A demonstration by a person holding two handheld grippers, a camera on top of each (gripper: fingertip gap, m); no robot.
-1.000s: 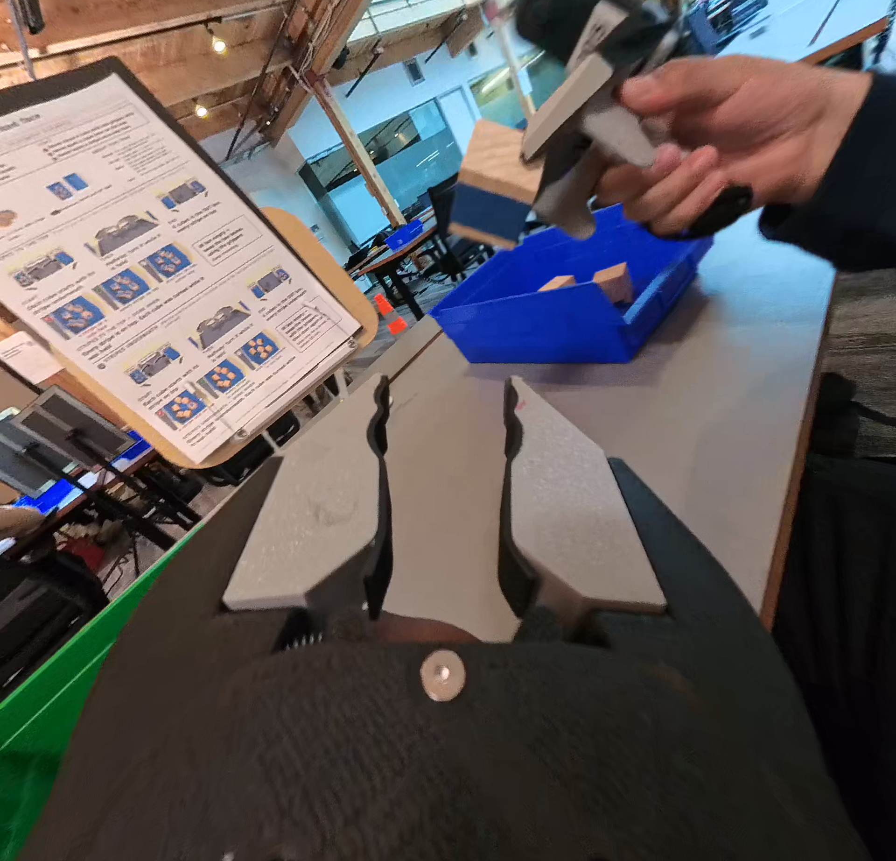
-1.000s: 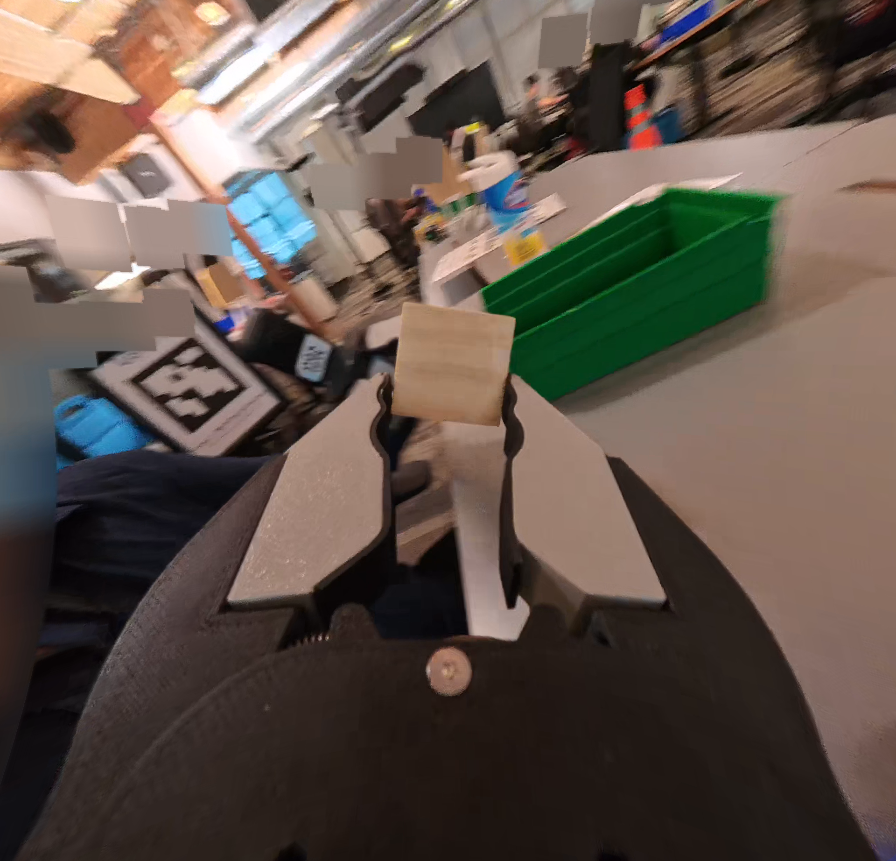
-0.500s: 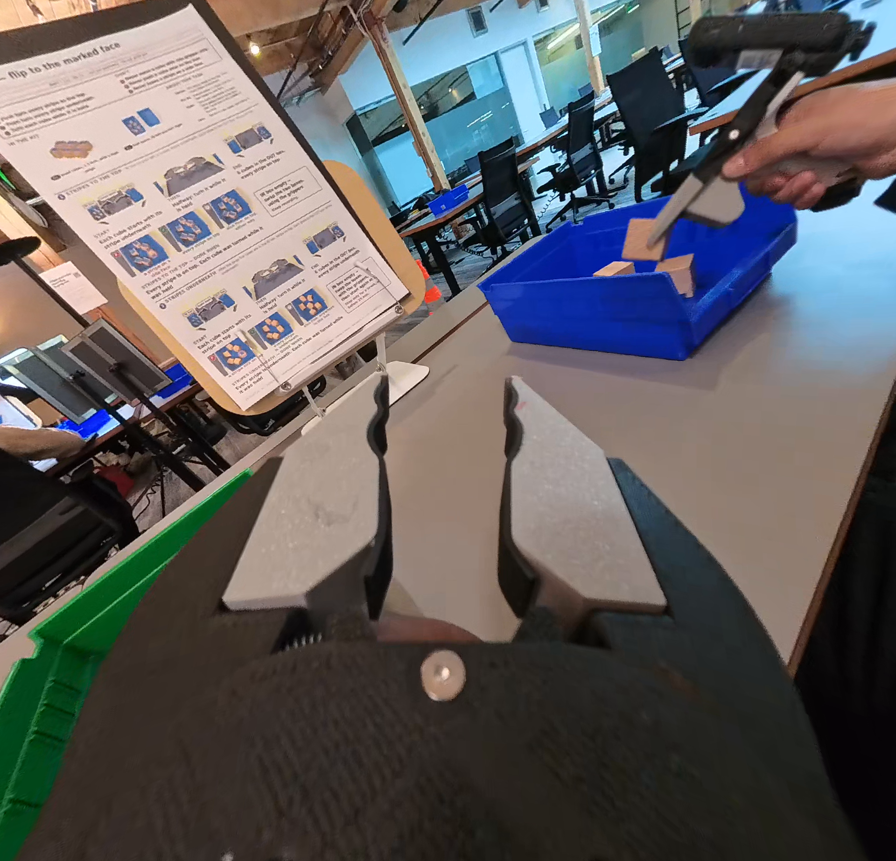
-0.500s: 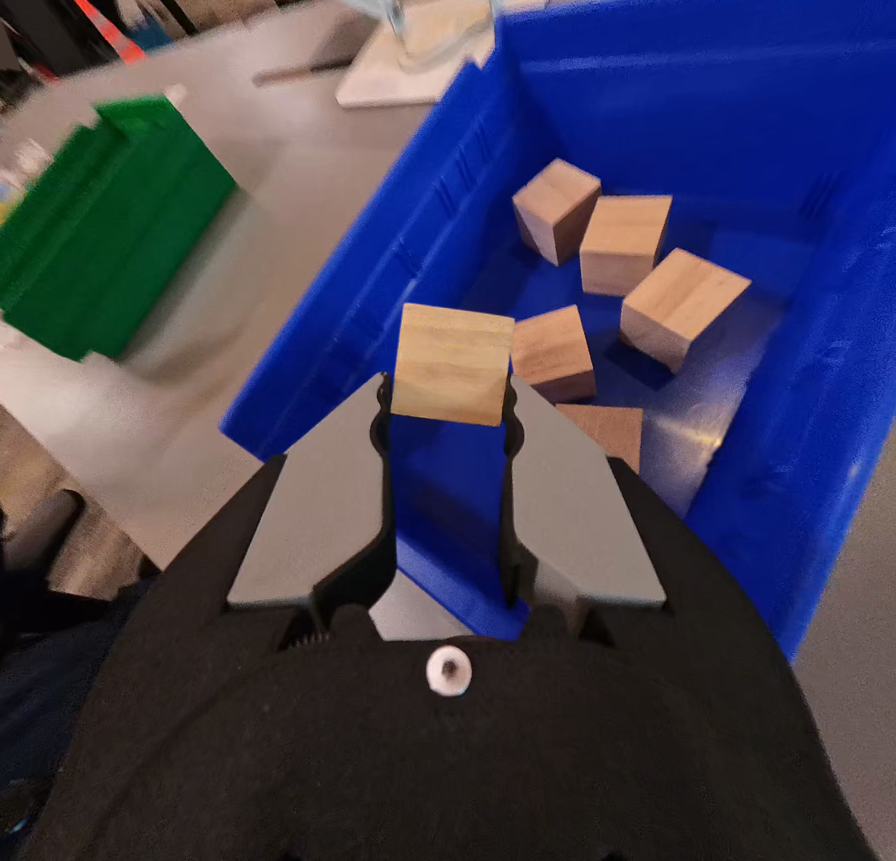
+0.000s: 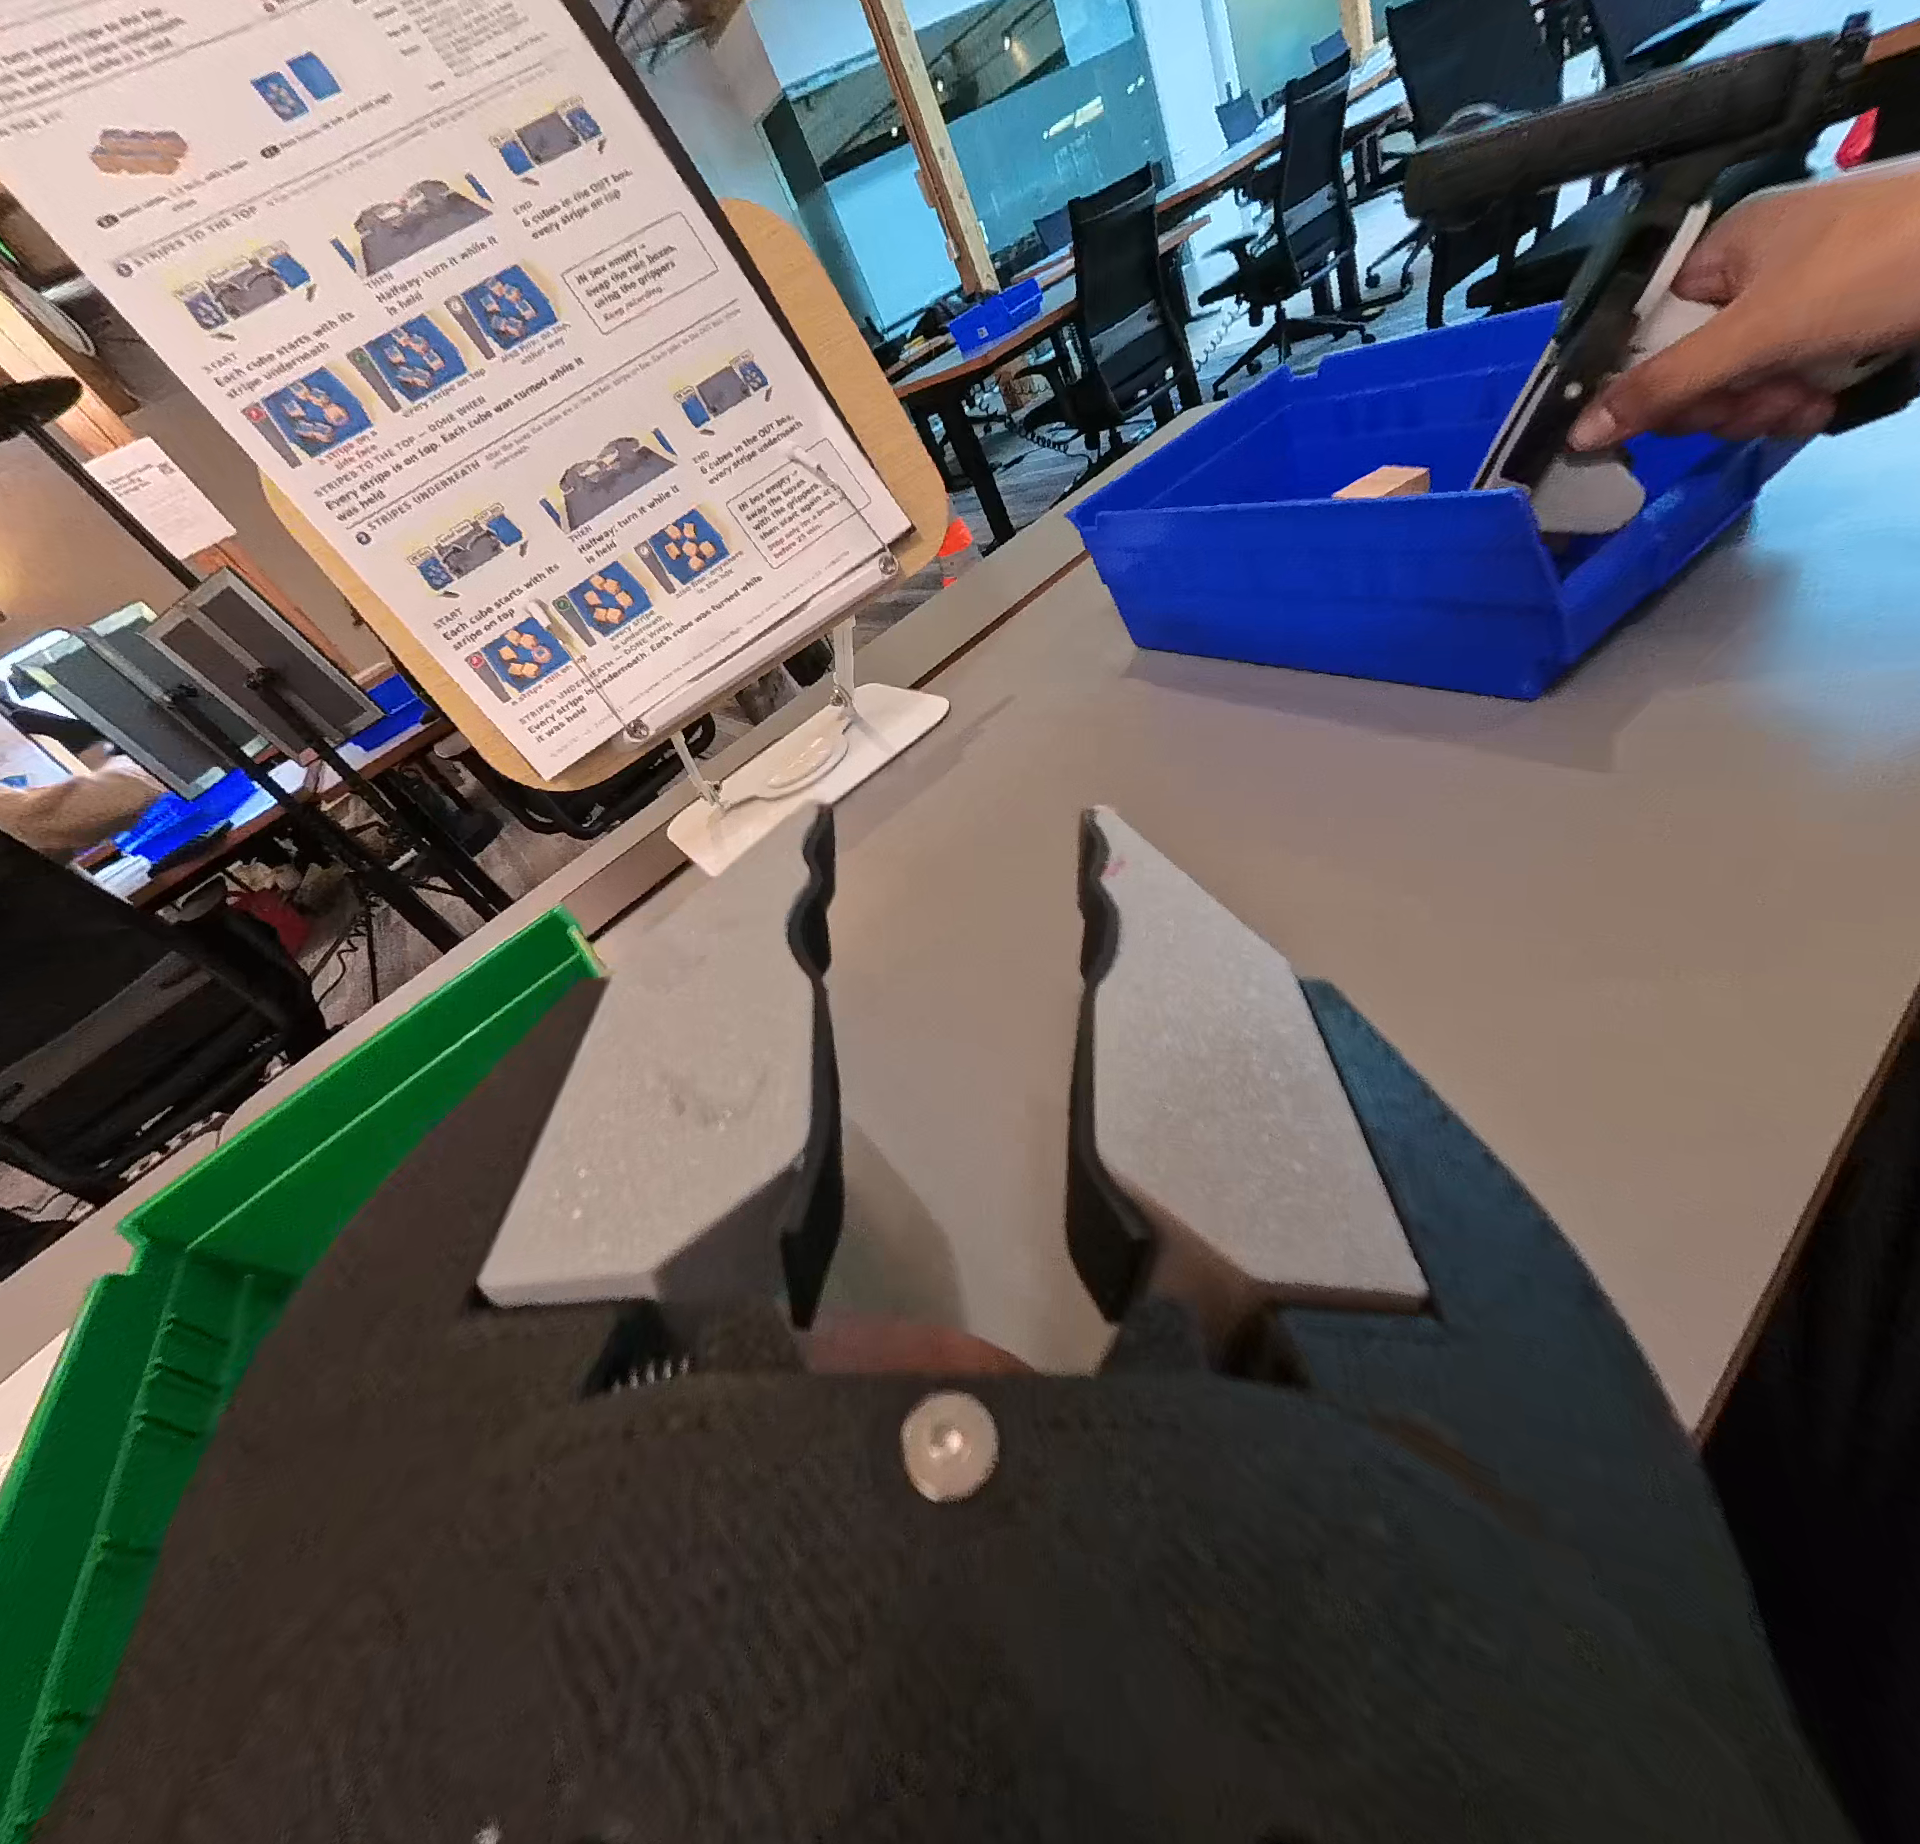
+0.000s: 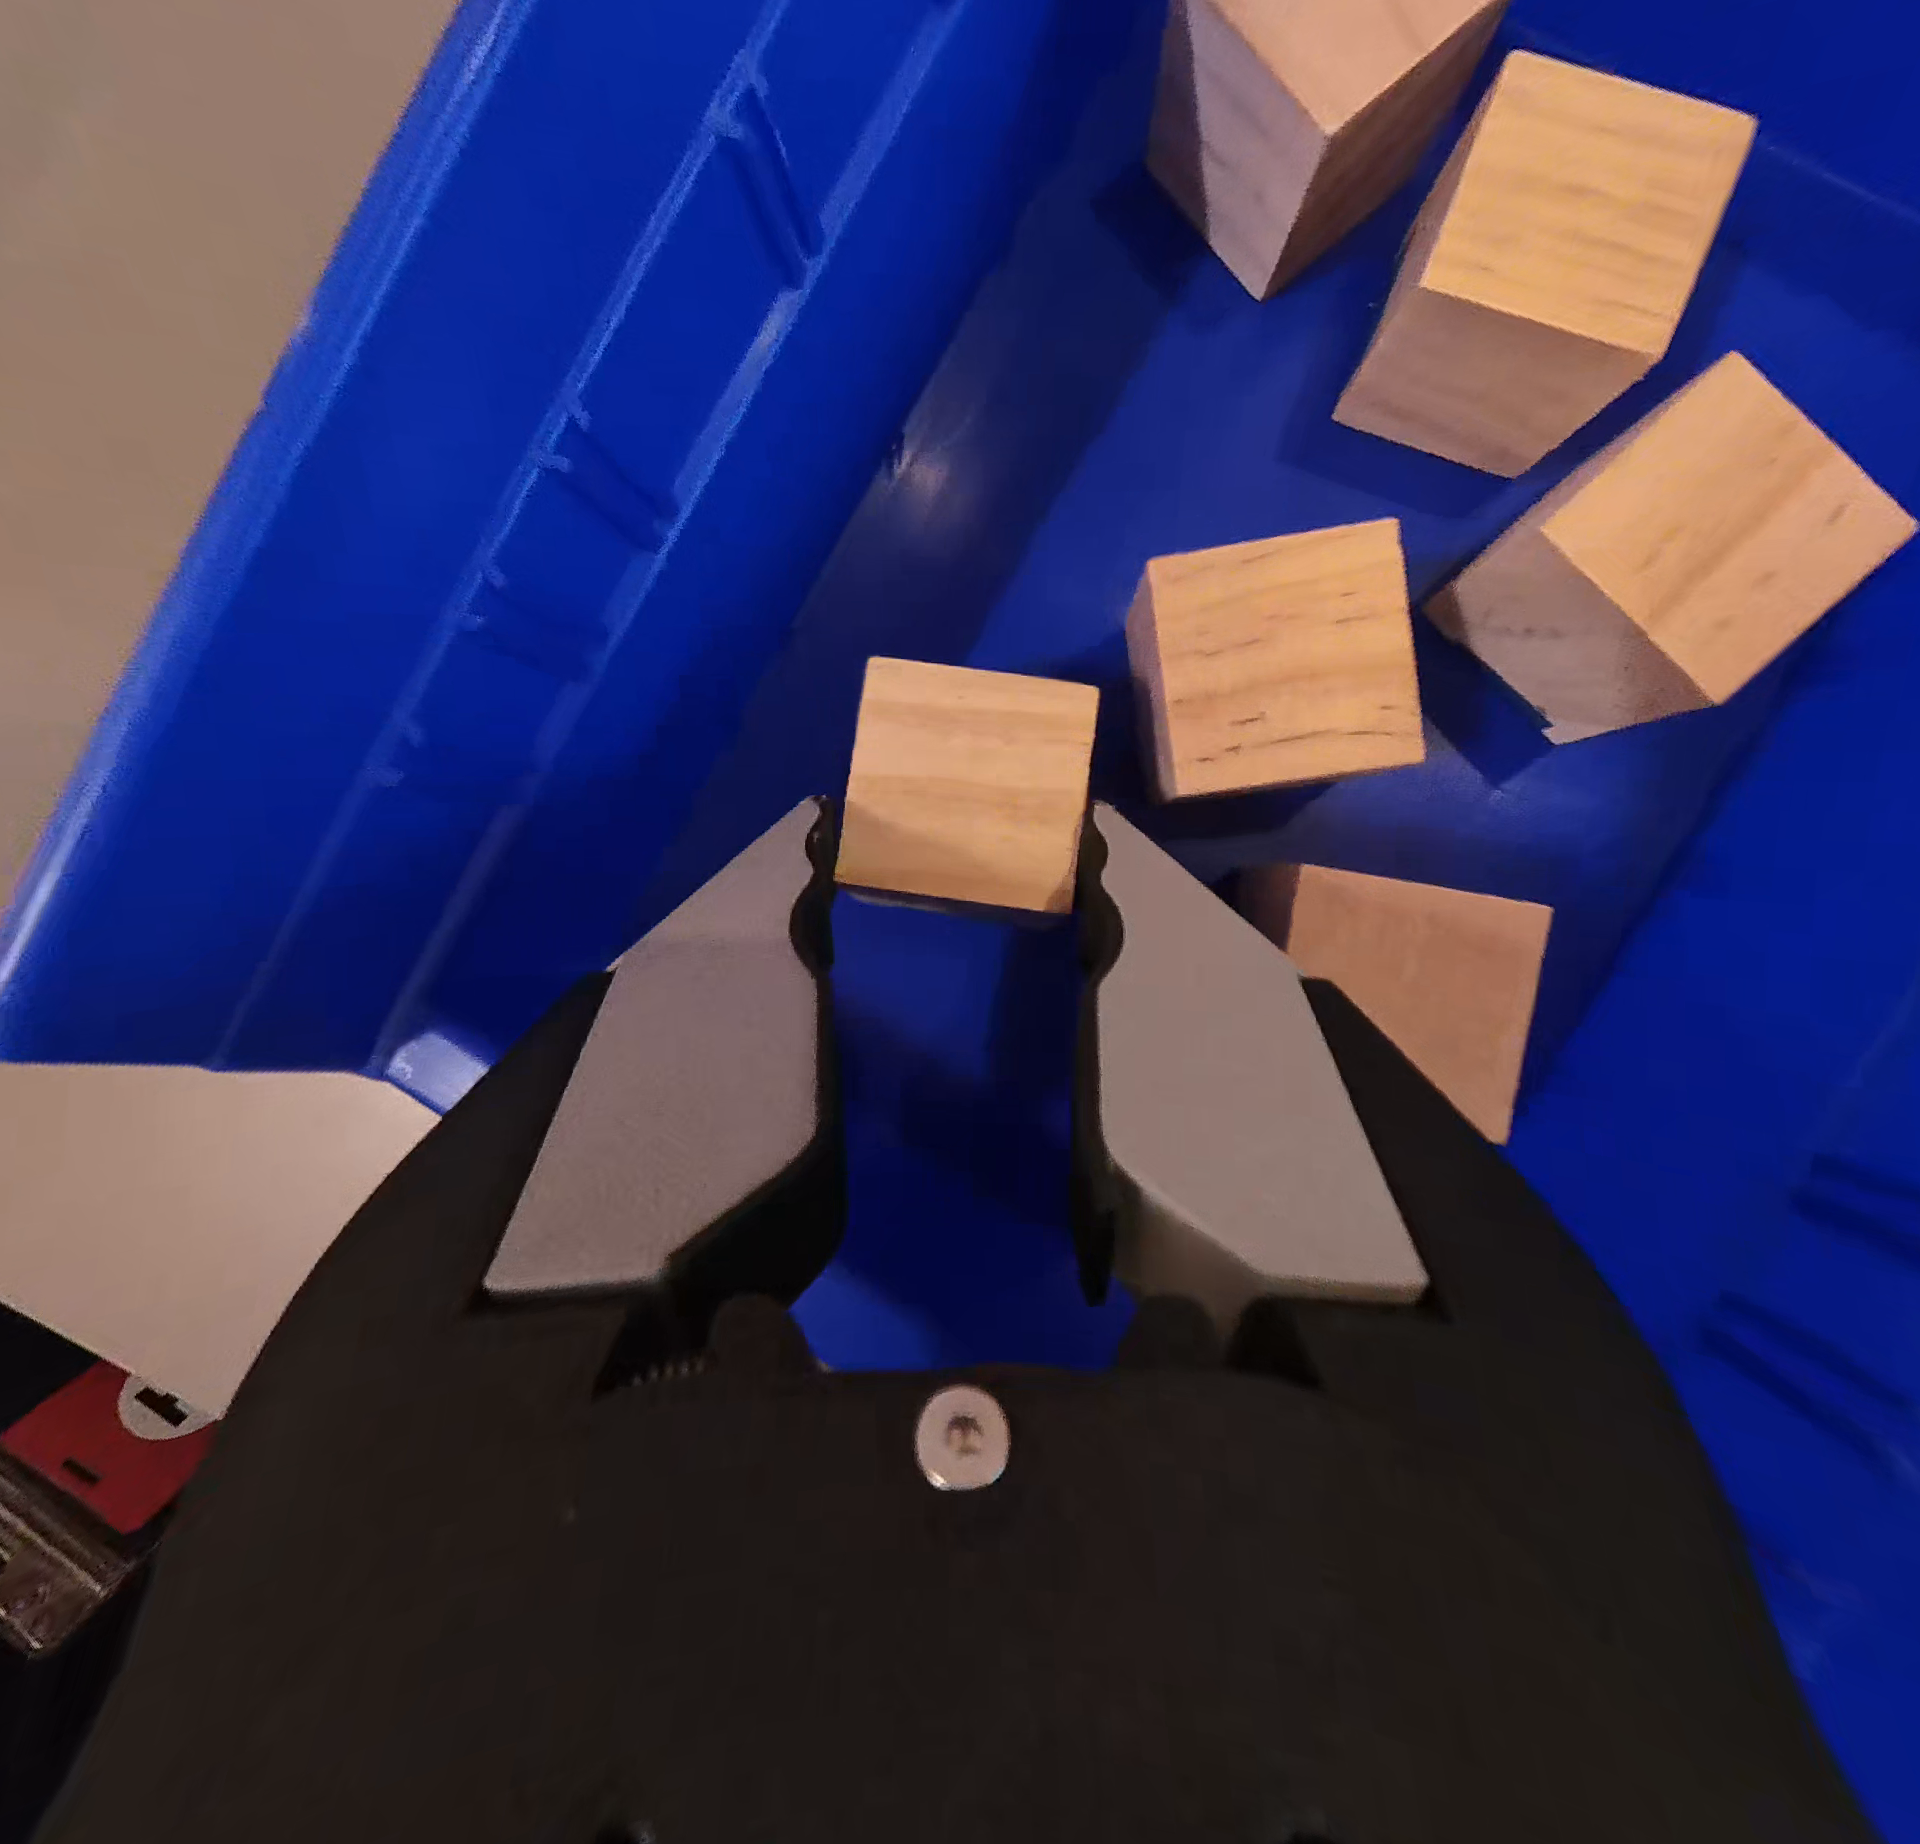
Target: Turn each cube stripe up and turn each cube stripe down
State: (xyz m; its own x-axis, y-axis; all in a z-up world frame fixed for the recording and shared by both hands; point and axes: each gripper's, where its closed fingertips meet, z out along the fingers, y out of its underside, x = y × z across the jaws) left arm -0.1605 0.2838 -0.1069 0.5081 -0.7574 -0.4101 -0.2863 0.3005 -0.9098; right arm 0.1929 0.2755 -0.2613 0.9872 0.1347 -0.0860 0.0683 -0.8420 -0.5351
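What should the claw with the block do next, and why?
Probably lower a bit and open the jaws. The right gripper holds a cube inside the blue bin, over bare floor beside five other cubes, no stripe showing on top.

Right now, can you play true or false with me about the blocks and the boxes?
1. The right hand-held gripper holds a cube. True.
2. That cube hangs over the green bin. False: it is over the blue bin.
3. Five more cubes lie in the blue bin. True: one is beside the held cube.
4. The left hand-held gripper holds a cube too. False: it is open, with nothing between its fingers.
5. A blue stripe shows on top of every cube. False: no stripe shows on any face in view.
6. The green bin is beside the left hand-held gripper. True.
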